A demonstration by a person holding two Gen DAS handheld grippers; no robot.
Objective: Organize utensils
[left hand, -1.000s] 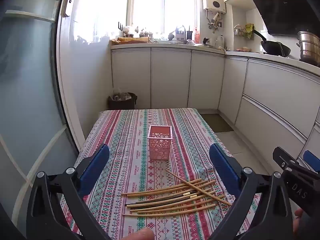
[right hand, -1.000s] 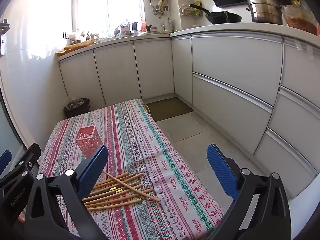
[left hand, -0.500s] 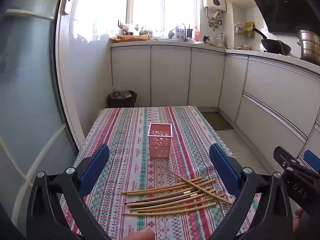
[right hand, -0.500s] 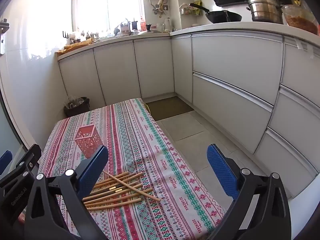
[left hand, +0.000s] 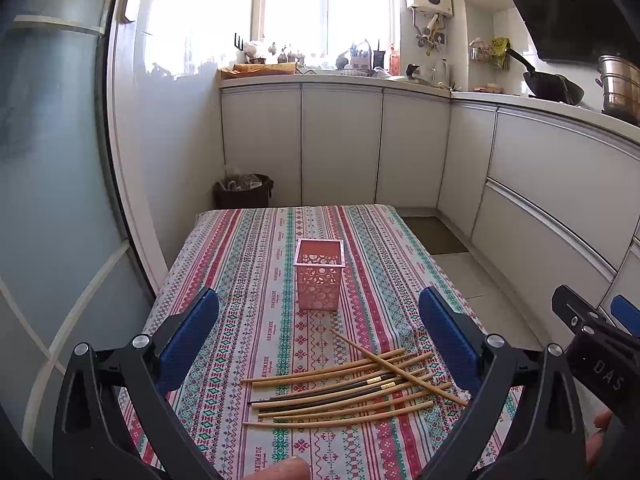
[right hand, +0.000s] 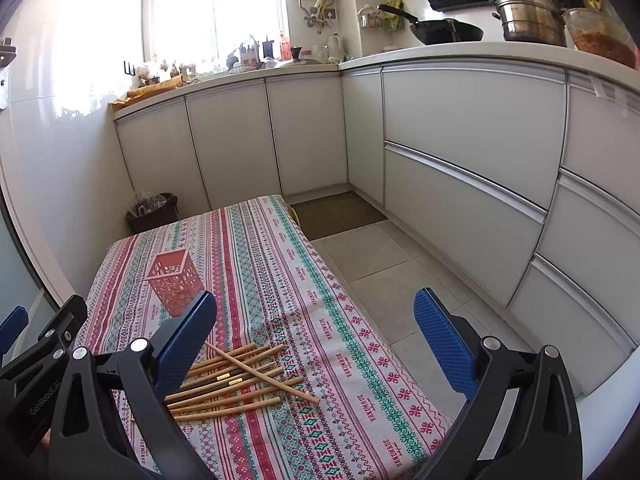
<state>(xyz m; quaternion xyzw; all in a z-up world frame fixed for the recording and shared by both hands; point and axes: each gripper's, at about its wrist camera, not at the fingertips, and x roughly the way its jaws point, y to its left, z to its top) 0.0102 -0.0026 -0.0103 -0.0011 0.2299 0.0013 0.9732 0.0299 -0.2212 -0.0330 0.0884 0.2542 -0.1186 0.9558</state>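
Left hand-held gripper [left hand: 320,328] spread wide above chopsticks [left hand: 344,392], empty.

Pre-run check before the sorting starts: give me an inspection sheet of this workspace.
Surface: table with striped patterned cloth.
Job's things: pink perforated holder upright, looks empty; chopsticks loose on the cloth nearer the camera, one lying across the rest.
Clutter: nothing seen on the table.
Grippers: left gripper open, empty; right gripper open, empty.
Cables: nothing seen.
Surroundings: white cabinets, dark bin, wok and steel pots on the counter.
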